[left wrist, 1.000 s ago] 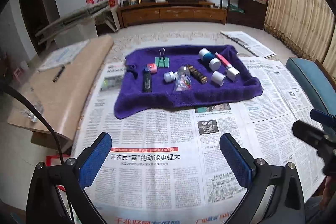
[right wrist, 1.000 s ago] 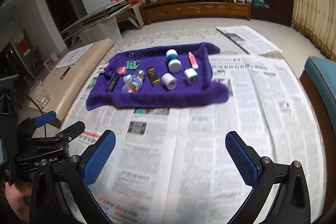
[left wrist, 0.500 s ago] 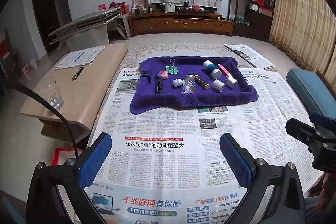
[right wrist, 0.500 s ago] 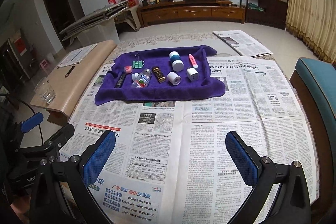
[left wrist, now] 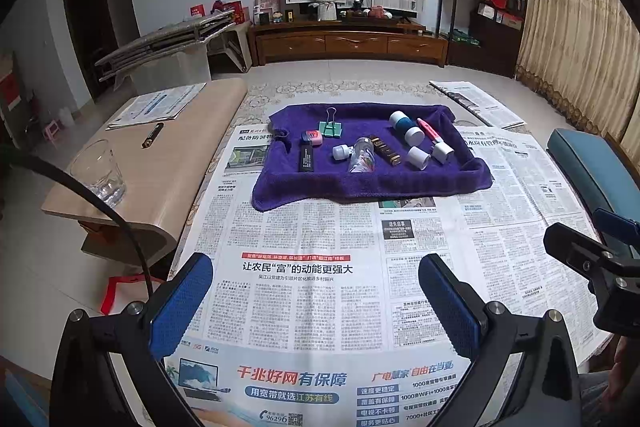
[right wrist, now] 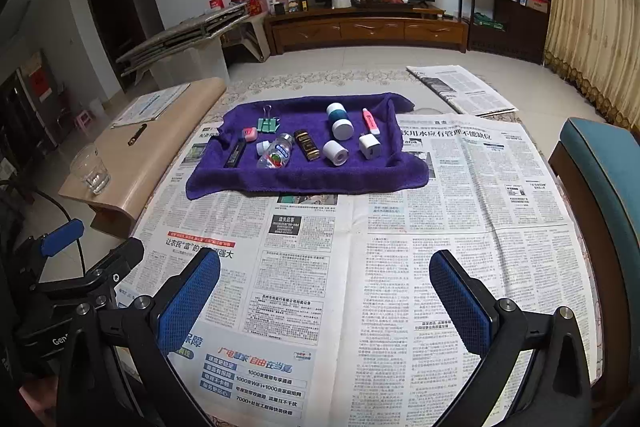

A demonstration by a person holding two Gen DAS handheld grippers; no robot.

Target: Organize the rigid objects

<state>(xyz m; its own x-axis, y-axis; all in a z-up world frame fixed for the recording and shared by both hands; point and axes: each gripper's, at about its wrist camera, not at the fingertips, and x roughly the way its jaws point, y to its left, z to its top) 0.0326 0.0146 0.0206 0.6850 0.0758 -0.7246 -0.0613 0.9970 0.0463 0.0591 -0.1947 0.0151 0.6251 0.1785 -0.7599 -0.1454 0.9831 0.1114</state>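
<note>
Both grippers have been drawn back from the purple towel (left wrist: 372,163) since the earlier frames, so that more newspaper (left wrist: 320,267) is now seen between the blue pads and the cloth. The left gripper (left wrist: 316,303) is held wide open with nothing between its fingers, and the right gripper (right wrist: 324,303) is likewise spread wide and empty; each hangs above the newspaper, well short of the towel.

On the towel ten small things are counted: one green binder clip (left wrist: 330,127), one pink box (left wrist: 312,137), one black bar (left wrist: 306,158), one white cap (left wrist: 341,151), one clear bottle (left wrist: 362,155), one dark brown case (left wrist: 385,149), one teal and white cylinder (left wrist: 406,126), one white roll (left wrist: 419,157), one pink marker (left wrist: 428,129) and one white plug (left wrist: 443,151).

Before the towel a headline, "让农民“富”的动能更强大", is read on the newspaper; nearer the left gripper "千兆好网有保障" and "96296" are printed.

Left of the towel, one glass (left wrist: 98,167) and one pen (left wrist: 152,135) stand on a beige bench (left wrist: 168,163).
</note>
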